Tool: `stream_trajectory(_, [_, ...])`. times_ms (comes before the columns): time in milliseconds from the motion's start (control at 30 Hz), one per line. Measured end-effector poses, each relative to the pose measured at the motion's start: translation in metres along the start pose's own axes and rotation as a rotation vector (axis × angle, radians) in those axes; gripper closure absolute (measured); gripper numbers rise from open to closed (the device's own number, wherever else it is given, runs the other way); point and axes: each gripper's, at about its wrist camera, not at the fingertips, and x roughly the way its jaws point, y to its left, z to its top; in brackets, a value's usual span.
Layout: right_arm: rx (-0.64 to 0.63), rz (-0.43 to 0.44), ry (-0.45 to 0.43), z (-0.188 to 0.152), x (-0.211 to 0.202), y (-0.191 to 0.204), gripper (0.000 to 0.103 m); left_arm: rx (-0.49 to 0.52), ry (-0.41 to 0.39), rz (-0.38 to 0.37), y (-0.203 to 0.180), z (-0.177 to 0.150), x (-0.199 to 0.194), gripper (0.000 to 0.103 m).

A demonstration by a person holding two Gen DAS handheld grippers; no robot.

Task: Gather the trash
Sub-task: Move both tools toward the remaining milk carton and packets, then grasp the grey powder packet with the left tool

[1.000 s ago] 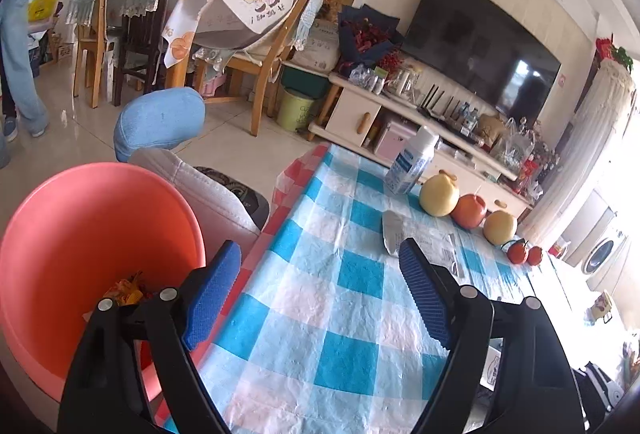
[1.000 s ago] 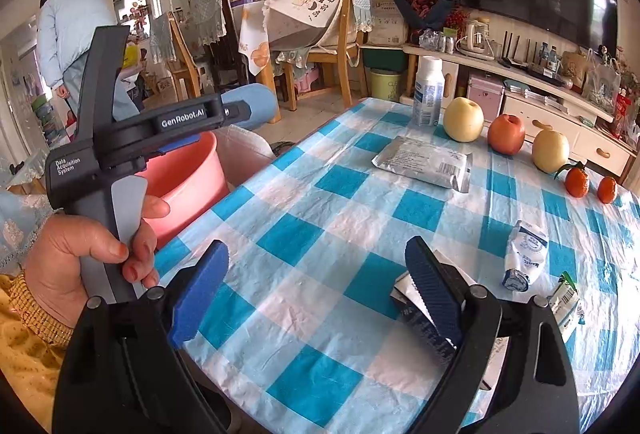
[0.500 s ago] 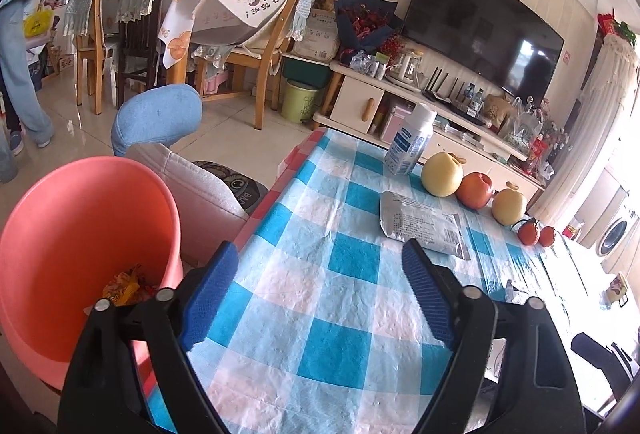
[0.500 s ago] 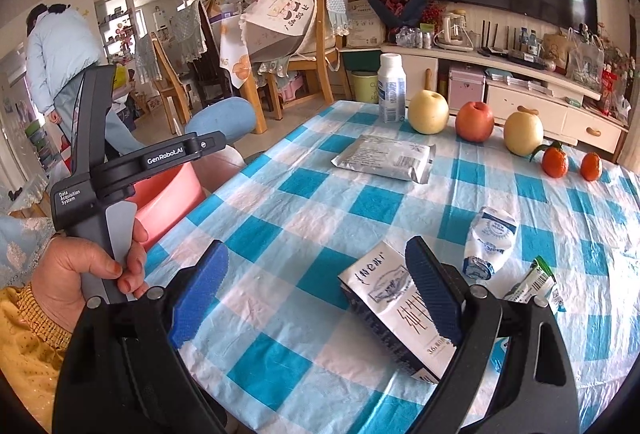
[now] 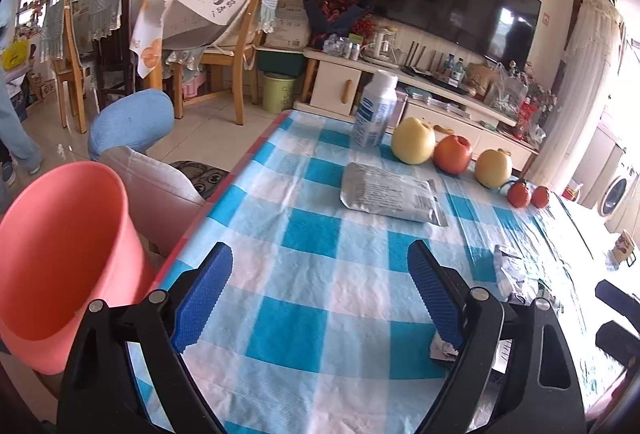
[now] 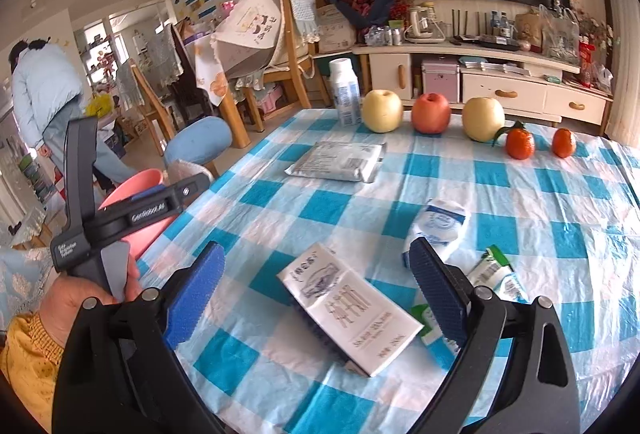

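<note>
Right wrist view shows the right gripper point(image 6: 316, 290) spread wide above a flat white packet point(image 6: 352, 308) printed with black characters, its pads clear of the packet. A crumpled white-and-blue pouch point(image 6: 440, 224) and a green-edged wrapper point(image 6: 494, 274) lie just beside the right pad. Farther back on the checked tablecloth point(image 6: 520, 201) a silver foil bag point(image 6: 340, 161) lies flat in front of a white bottle point(image 6: 346, 93), apples point(image 6: 382, 111) and two tangerines point(image 6: 520, 143) lined along the far edge. The left gripper point(image 5: 320, 290) hangs over bare cloth near the table's left edge, released and holding nothing. A pink bin point(image 5: 60, 254) stands just off that edge, beside a cushioned stool point(image 5: 130, 121).
</note>
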Motion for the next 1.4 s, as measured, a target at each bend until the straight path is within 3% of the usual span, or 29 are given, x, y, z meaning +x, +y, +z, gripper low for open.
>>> stream_trajectory(467, [0.14,-0.109,-0.03,0.013,-0.023,-0.082,0.009,0.119,0.062,-0.067,-0.052,-0.022,0.002,0.014])
stream_trajectory(733, [0.268,-0.16,0.027,0.008,-0.026,-0.142,0.009,0.138,0.096,-0.129,-0.068,-0.027,0.004,0.015])
stream_trajectory(867, [0.334,-0.167,0.073,-0.001,-0.016,-0.167,0.009,0.117,0.106,-0.154,-0.073,-0.019,0.012,0.015])
stream_trajectory(1033, [0.329,-0.141,0.12,-0.005,0.004,-0.17,0.009,-0.033,0.154,-0.206,-0.07,-0.003,0.038,0.015])
stream_trajectory(1233, [0.261,-0.121,0.178,-0.005,0.029,-0.156,0.009,-0.05,0.177,-0.182,-0.087,0.029,0.082,0.015])
stream_trajectory(1400, [0.221,-0.126,0.195,-0.005,0.039,-0.15,0.009,0.028,0.162,-0.048,-0.098,0.068,0.126,0.015])
